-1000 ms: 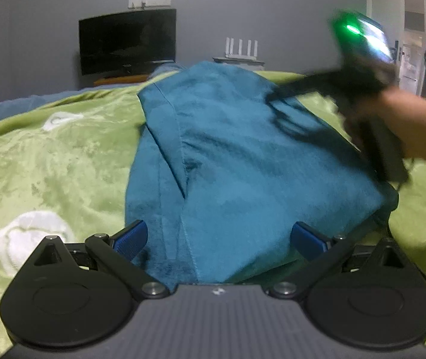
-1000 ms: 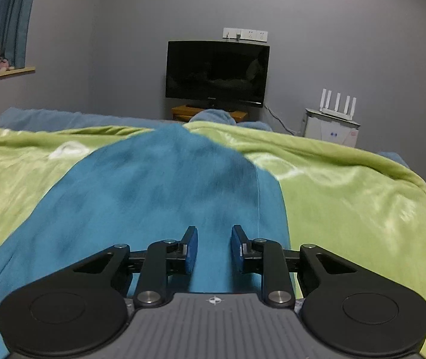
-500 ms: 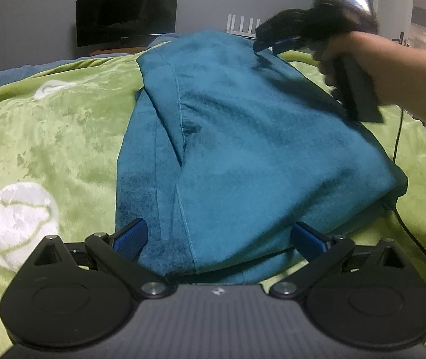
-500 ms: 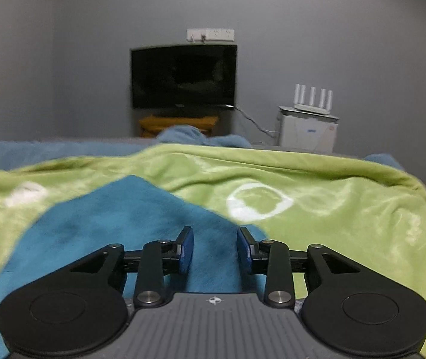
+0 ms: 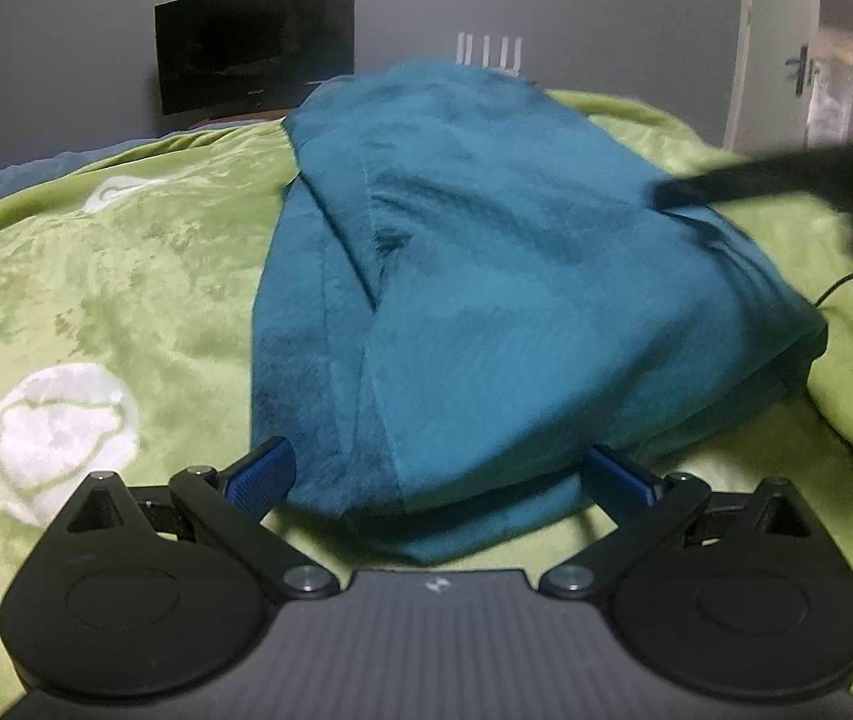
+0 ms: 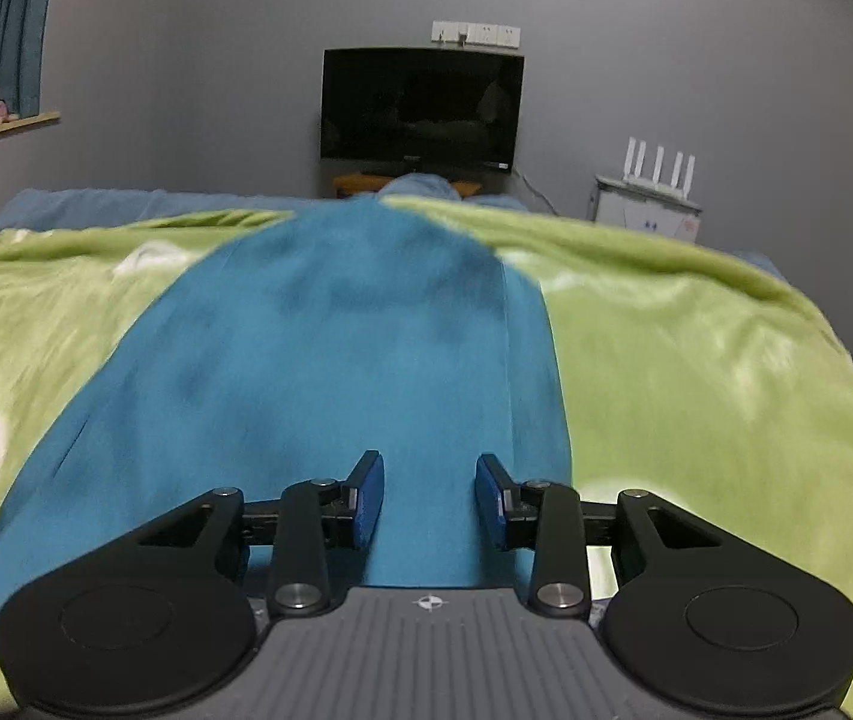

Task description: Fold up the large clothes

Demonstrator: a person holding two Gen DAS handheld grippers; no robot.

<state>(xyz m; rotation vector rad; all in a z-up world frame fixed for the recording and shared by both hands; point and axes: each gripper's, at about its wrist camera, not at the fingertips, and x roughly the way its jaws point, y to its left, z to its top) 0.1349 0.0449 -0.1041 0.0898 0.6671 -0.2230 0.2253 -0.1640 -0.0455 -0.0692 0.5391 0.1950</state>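
Left wrist: left gripper (image 5: 438, 474) spread wide and holding nothing, its fingers straddling the near edge of the garment (image 5: 486, 276) — a teal piece lying folded in layers on the green blanket (image 5: 96, 276), probably lined up for the next fold; the right gripper (image 5: 786, 180) blurs in over the garment's right side, with a thin cable (image 5: 834, 285) trailing near that edge. Right wrist: right gripper (image 6: 429, 501) partly open and empty over the garment (image 6: 330, 360) — TV (image 6: 420, 105), router (image 6: 657, 165) and curtain (image 6: 6, 18) stand well apart at the walls, nothing blocks the cloth.
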